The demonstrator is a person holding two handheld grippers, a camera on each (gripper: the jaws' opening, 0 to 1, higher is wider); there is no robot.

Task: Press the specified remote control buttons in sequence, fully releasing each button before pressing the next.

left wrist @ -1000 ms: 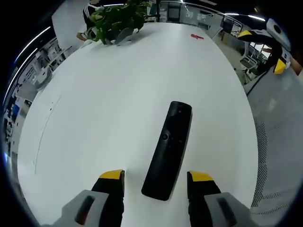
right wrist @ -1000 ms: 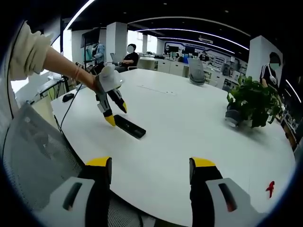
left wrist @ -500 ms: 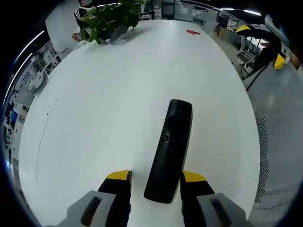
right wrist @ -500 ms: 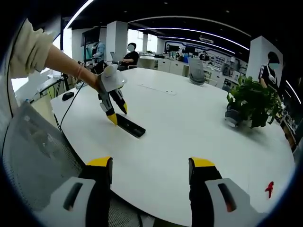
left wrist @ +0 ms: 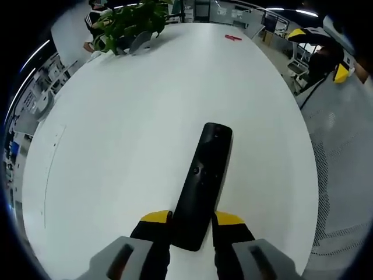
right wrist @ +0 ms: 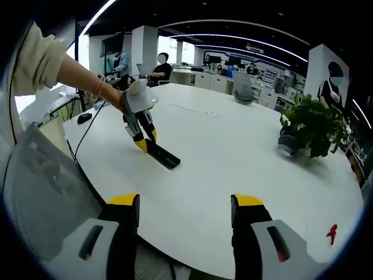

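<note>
- The remote (left wrist: 203, 184) lies flat on the white worktop (left wrist: 134, 116); its long axis runs straight away from the left tool (left wrist: 193, 219), leaning slightly to one side.
- The near end of the remote sits between the two yellow-tipped jaws of the left tool, which stand close against its sides; I judge them to be pinching that end, though true contact is hard to confirm.
- In the right gripper view the left tool (right wrist: 141, 143) stands at one end of the remote (right wrist: 162, 156), with the plant (right wrist: 310, 129) well apart from the remote across the worktop.
- The right tool (right wrist: 185, 204) is spread wide and holds nothing, well apart from the remote.
- The buttons lie beyond the left tool's grip, so the free right tool probably has to cross to the remote to press.
</note>
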